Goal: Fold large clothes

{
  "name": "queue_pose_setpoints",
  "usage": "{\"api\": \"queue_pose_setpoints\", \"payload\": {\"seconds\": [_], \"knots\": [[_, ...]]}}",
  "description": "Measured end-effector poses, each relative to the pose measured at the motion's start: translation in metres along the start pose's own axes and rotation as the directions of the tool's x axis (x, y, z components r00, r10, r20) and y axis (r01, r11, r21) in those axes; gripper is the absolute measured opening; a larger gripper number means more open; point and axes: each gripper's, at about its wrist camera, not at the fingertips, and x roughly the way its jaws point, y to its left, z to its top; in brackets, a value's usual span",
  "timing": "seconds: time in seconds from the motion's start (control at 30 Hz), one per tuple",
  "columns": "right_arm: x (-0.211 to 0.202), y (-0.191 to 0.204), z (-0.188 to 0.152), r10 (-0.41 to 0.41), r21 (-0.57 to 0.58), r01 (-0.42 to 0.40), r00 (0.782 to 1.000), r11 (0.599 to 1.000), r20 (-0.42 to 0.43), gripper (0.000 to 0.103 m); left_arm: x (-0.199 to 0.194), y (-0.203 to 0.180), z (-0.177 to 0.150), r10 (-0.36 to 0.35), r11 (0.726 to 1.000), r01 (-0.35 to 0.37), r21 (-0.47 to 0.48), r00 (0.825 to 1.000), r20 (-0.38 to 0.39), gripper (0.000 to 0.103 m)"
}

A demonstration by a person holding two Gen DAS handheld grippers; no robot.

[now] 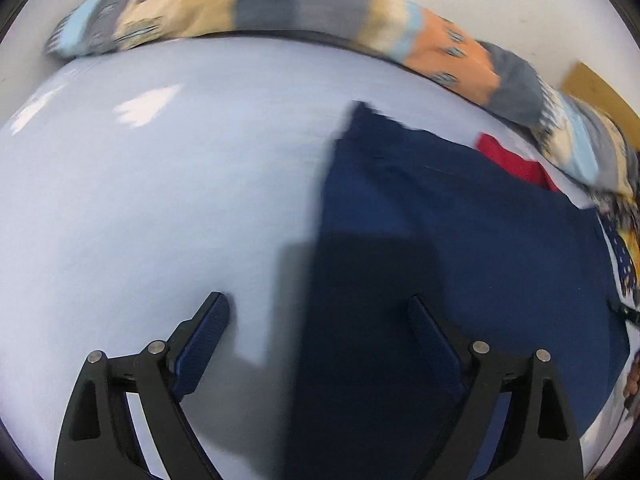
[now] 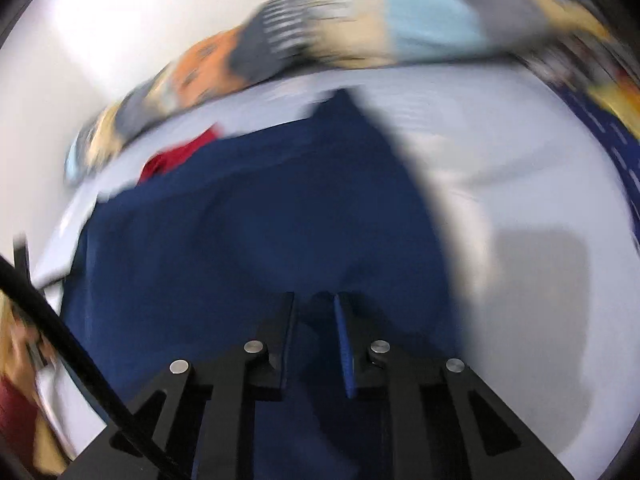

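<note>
Navy garment [image 1: 460,232] spread flat on pale-blue sheet [image 1: 160,200].

A patterned blanket [image 1: 280,4] edges the pale blue sheet [image 1: 140,200]; a red cloth [image 1: 516,160] lies near it.
</note>
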Motion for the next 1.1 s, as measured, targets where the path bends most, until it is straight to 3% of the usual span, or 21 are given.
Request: {"api": "queue_pose_setpoints", "payload": {"seconds": [0.03,0.1,0.23,0.4,0.5,0.57,0.6,0.7,0.87,1.03,1.07,1.1], "knots": [[-0.011,-0.011,-0.004,-0.055,0.027,0.055,0.998,0.998,0.008,0.02,-0.01,0.009,-0.004,0.001,1.0,-0.001,-0.021,1.0,-0.001,0.091],[-0.04,-0.035,-0.016,-0.077,0.086,0.073,0.996,0.994,0.042,0.028,-0.035,0.029,-0.016,-0.05,0.995,0.05,-0.09,0.999,0.003,0.091],[-0.097,-0.078,-0.053,0.05,0.258,-0.079,0.992,0.963,0.118,0.053,-0.079,0.055,-0.056,-0.204,0.948,0.199,-0.247,0.979,0.007,0.091],[-0.1,-0.083,-0.109,0.213,0.382,-0.234,0.972,0.894,0.097,0.054,-0.093,0.049,-0.11,-0.341,0.885,0.304,-0.352,0.939,-0.048,0.091],[-0.085,-0.073,-0.126,0.256,0.409,-0.264,0.964,0.874,0.075,0.054,-0.087,0.042,-0.136,-0.411,0.835,0.351,-0.423,0.91,-0.057,0.091],[-0.076,-0.068,-0.131,0.273,0.417,-0.281,0.959,0.865,0.079,0.054,-0.082,0.036,-0.144,-0.419,0.826,0.356,-0.437,0.907,-0.053,0.091],[-0.073,-0.066,-0.132,0.28,0.427,-0.29,0.956,0.857,0.086,0.054,-0.082,0.032,-0.145,-0.419,0.825,0.361,-0.435,0.907,-0.043,0.091],[-0.058,-0.065,-0.125,0.283,0.46,-0.307,0.951,0.833,0.122,0.055,-0.076,0.024,-0.144,-0.462,0.803,0.408,-0.435,0.887,-0.022,0.091],[-0.038,-0.067,-0.1,0.268,0.493,-0.334,0.942,0.803,0.201,0.056,-0.051,0.015,-0.117,-0.425,0.814,0.388,-0.432,0.905,0.011,0.091],[-0.009,-0.066,-0.069,0.299,0.505,-0.408,0.911,0.761,0.286,0.065,-0.025,0.014,-0.077,-0.433,0.783,0.415,-0.464,0.898,0.074,0.091],[-0.002,-0.061,-0.061,0.321,0.486,-0.425,0.903,0.764,0.286,0.065,-0.021,0.013,-0.069,-0.432,0.784,0.417,-0.46,0.898,0.079,0.091],[0.004,-0.053,-0.052,0.322,0.464,-0.409,0.911,0.786,0.258,0.062,-0.018,0.011,-0.062,-0.43,0.788,0.418,-0.452,0.899,0.082,0.091]]}}
